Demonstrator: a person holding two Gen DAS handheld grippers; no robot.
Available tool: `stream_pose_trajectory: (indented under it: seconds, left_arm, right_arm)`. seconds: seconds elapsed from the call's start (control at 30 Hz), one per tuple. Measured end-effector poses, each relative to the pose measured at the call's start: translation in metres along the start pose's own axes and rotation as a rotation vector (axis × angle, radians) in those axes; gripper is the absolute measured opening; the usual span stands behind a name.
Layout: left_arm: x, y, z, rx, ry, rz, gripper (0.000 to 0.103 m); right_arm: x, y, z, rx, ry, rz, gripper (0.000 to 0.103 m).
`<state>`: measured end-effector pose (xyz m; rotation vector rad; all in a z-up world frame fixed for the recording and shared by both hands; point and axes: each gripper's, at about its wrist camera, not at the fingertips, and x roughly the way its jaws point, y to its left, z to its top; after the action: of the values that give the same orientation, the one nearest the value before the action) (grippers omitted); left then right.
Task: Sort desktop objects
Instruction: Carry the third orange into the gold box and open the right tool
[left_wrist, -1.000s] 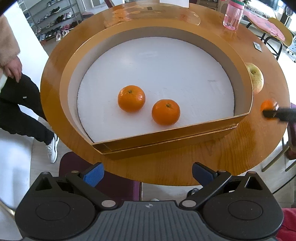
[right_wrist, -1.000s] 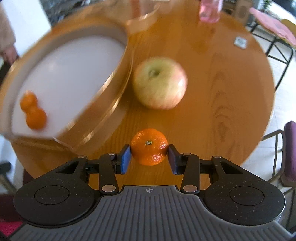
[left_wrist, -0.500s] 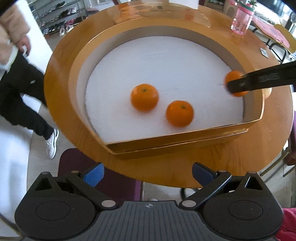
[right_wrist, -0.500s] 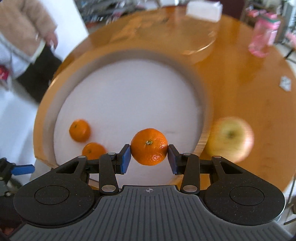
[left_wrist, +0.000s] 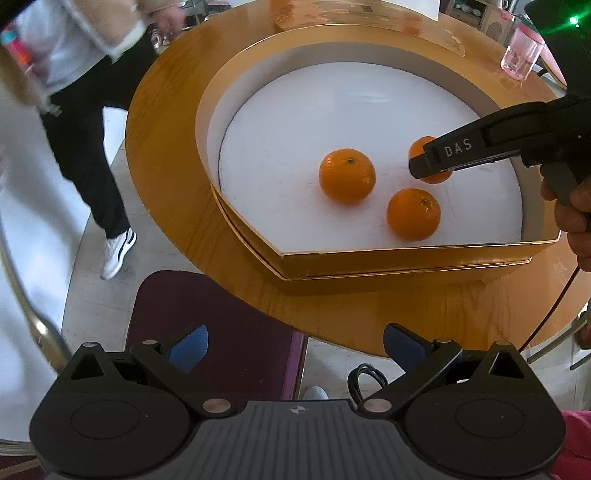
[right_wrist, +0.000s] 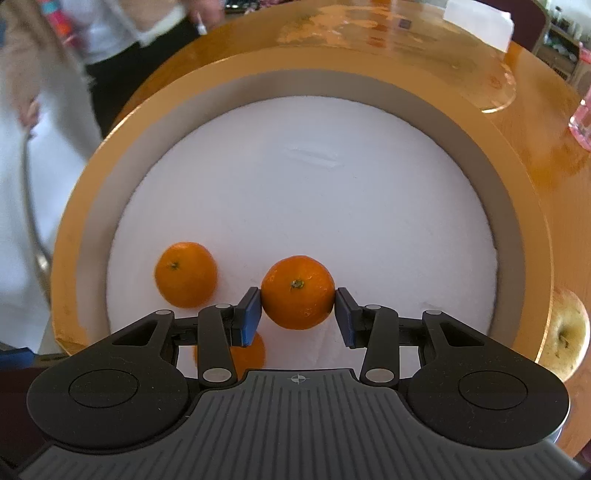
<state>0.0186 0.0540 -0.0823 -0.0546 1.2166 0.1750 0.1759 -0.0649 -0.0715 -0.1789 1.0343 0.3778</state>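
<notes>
The mandarin sits pinched between my right gripper's blue pads, above the gold box's white floor, near two loose mandarins. My left gripper hangs spread wide, empty, off the table edge.

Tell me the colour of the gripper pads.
Blue; the right gripper's pads show best in the right wrist view.
</notes>
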Motion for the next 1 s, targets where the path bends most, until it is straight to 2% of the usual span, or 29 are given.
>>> stream_pose_trajectory:
  seconds: [0.1, 0.23, 0.37, 0.5, 0.63, 0.67, 0.77, 1.0]
  left_arm:
    - [-0.001, -0.001, 0.000, 0.007, -0.007, 0.001, 0.101]
    - [-0.005, -0.002, -0.001, 0.011, -0.010, 0.003, 0.101]
    - [-0.005, -0.001, -0.002, 0.006, -0.010, 0.004, 0.101]
    - [-0.005, -0.002, -0.003, 0.009, -0.013, 0.005, 0.101]
    - [-0.008, -0.003, -0.004, 0.008, -0.016, 0.007, 0.101]
    - [-0.009, -0.003, -0.005, 0.007, -0.016, 0.008, 0.101]
    - [-0.010, -0.005, -0.006, 0.013, -0.020, 0.008, 0.101]
    - [-0.013, -0.013, -0.005, 0.050, -0.038, -0.006, 0.101]
  right_arm:
    - [-0.002, 0.005, -0.002, -0.025, 0.001, -0.007, 0.044]
    - [0.002, 0.004, -0.003, -0.020, 0.006, -0.076, 0.044]
    - [0.007, 0.000, -0.003, -0.020, 0.025, -0.077, 0.044]
    - [0.011, -0.003, -0.004, -0.005, 0.011, -0.044, 0.045]
    - [0.012, -0.006, -0.002, 0.003, 0.011, -0.027, 0.056]
    - [0.010, -0.007, -0.001, 0.006, 0.008, -0.024, 0.060]
    - [-0.005, -0.012, -0.004, 0.019, -0.014, -0.019, 0.064]
    - [-0.052, -0.031, -0.022, 0.080, -0.073, -0.013, 0.067]
